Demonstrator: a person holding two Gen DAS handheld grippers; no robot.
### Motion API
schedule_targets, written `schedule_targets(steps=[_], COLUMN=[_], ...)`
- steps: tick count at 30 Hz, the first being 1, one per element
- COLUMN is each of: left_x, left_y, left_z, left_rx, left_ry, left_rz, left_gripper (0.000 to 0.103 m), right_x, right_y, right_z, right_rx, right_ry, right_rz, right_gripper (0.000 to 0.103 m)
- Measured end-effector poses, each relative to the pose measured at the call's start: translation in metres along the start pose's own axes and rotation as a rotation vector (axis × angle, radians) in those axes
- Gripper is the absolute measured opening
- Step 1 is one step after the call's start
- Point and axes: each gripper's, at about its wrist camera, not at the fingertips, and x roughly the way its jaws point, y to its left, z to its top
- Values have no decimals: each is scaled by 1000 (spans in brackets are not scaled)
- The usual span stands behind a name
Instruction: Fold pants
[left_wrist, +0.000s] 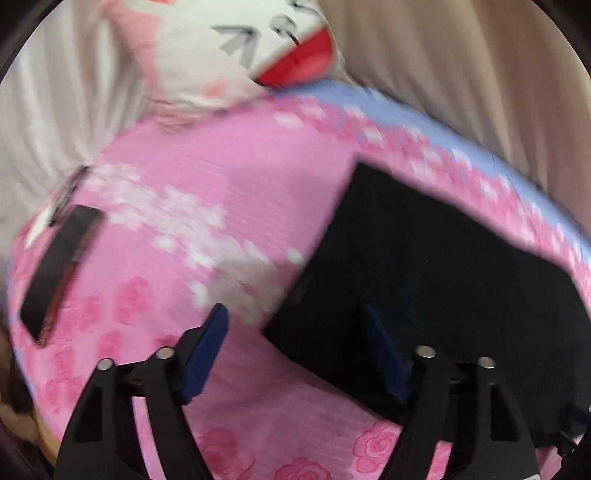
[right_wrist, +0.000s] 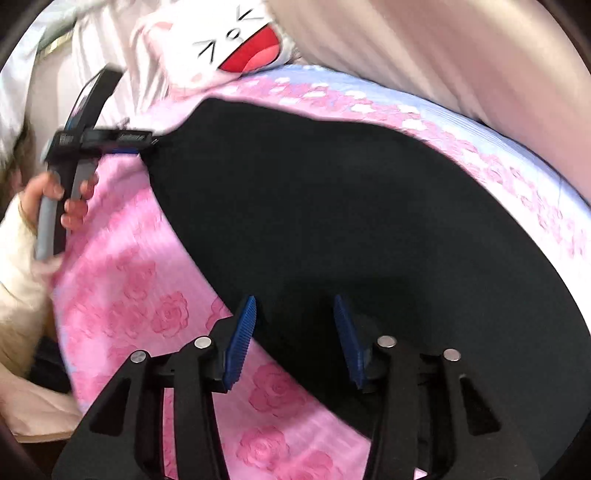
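Lying on pink bedspread (right_wrist: 122, 280), black pants (right_wrist: 332, 221); cat pillow (right_wrist: 221, 48) beyond; both claws wide.

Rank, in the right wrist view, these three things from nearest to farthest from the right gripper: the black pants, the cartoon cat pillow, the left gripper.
1. black pants: directly under and ahead of the right gripper.
2. left gripper: upper left, at the pants' far corner.
3. cartoon cat pillow: top centre, beyond the bed edge.
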Motion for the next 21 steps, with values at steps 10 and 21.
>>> schedule_targets(steps=[10,21], left_x=[36,27], left_y=[-57,-23], left_z=[5,-19], left_rx=[82,68], left_ry=[72,56], left_rz=[39,9], left_gripper=[86,98], right_x=[39,68], right_y=[-81,-53], right_z=[88,69], right_rx=[200,75], right_ry=[-110,-4], right_rz=[38,106], right_gripper=[45,48])
